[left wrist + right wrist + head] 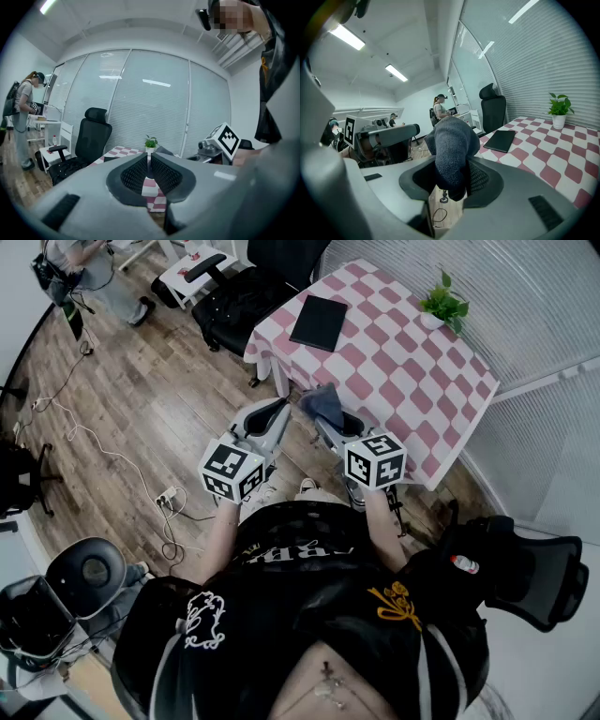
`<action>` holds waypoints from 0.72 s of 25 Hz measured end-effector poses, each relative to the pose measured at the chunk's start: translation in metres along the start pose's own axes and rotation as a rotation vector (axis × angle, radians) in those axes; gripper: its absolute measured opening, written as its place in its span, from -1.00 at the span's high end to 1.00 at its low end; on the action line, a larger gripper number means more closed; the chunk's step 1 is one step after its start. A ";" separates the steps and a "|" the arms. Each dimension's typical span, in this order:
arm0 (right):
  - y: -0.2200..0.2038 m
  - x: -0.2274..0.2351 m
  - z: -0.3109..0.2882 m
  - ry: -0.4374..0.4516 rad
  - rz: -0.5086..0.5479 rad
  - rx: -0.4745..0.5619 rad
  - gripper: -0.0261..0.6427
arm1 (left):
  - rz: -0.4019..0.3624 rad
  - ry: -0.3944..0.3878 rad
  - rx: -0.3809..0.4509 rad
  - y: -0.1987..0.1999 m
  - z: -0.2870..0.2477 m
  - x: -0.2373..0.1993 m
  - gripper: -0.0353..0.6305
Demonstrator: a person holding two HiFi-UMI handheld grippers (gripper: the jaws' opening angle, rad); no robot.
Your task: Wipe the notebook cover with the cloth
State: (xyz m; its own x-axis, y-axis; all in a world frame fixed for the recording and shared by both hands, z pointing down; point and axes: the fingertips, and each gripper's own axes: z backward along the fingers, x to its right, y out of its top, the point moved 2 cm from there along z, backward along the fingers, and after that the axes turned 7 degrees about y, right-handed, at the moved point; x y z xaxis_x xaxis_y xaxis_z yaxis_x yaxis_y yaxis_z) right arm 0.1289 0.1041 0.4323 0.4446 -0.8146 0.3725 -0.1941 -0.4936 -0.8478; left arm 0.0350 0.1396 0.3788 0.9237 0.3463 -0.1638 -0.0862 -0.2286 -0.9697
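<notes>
Closest in, the left gripper [149, 163] has its fingers pinched nearly together with nothing between them. Right next to it, the right gripper [451, 174] is clamped on the bluish-grey cloth [451, 140], which bunches up above the jaws, hanging about over the near edge of the checkered table [412, 381]. The black notebook [319, 322] lies flat by the table's left edge, well apart from the cloth. A small potted plant [442, 304] sits along the far edge, and a black office chair [234, 301] stands just off the left side.
</notes>
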 end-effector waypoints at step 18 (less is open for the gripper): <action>0.002 0.023 0.001 -0.018 -0.053 0.031 0.56 | -0.015 0.016 -0.012 0.002 -0.017 -0.002 0.84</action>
State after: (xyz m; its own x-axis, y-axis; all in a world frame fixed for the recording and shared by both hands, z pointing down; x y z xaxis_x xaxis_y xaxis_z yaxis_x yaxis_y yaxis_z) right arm 0.1400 0.0846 0.4388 0.4692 -0.7820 0.4103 -0.1430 -0.5257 -0.8385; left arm 0.0396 0.1231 0.3797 0.9308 0.3348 -0.1466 -0.0685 -0.2342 -0.9698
